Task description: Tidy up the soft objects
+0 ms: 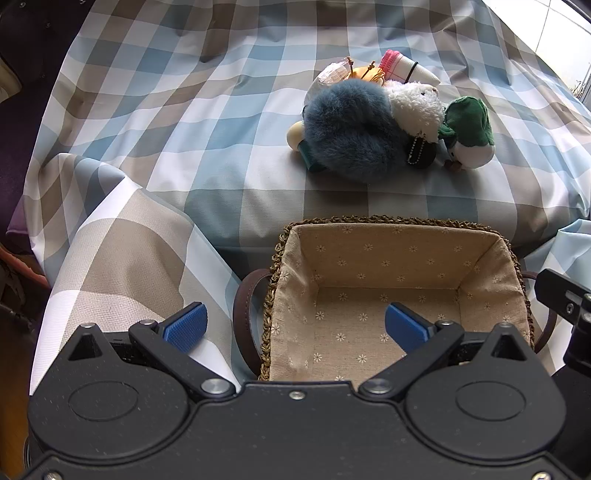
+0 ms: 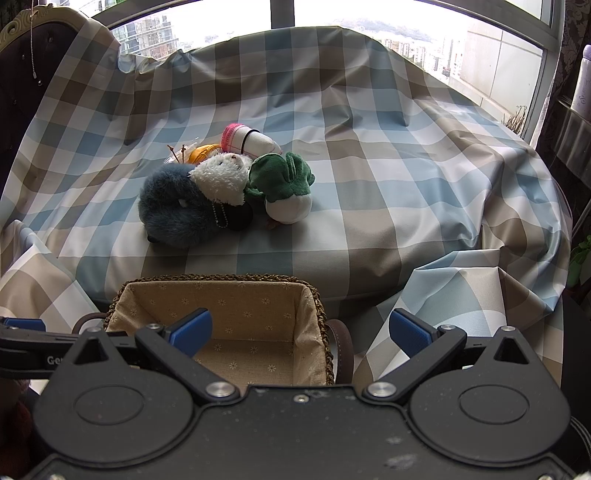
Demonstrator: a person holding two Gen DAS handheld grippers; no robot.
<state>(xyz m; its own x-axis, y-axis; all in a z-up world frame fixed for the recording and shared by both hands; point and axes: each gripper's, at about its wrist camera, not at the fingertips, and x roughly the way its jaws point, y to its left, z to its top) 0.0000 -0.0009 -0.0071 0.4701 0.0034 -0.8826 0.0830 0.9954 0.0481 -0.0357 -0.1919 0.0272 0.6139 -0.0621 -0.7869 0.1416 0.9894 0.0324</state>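
Note:
A heap of soft toys lies on the checked cloth [image 1: 221, 122]: a blue furry toy [image 1: 351, 129] [image 2: 173, 210], a white fluffy toy [image 1: 417, 107] [image 2: 221, 181], a green and white plush [image 1: 469, 133] [image 2: 284, 184], and a pink-cuffed white sock roll [image 1: 406, 68] [image 2: 251, 142]. Nearer stands a lined wicker basket [image 1: 399, 243] [image 2: 214, 291] with nothing in it. My left gripper [image 1: 295, 325] is open over the basket's left rim. My right gripper [image 2: 301, 330] is open over its right rim. Both hold nothing.
An orange item [image 2: 203, 151] and a clear wrapper [image 1: 338, 74] sit behind the toys. Brown leather handles [image 1: 242, 317] [image 2: 341, 343] flank the basket. Cloth folds rise at left [image 1: 122, 258] and right [image 2: 461, 295]. A window [image 2: 369, 14] lies beyond.

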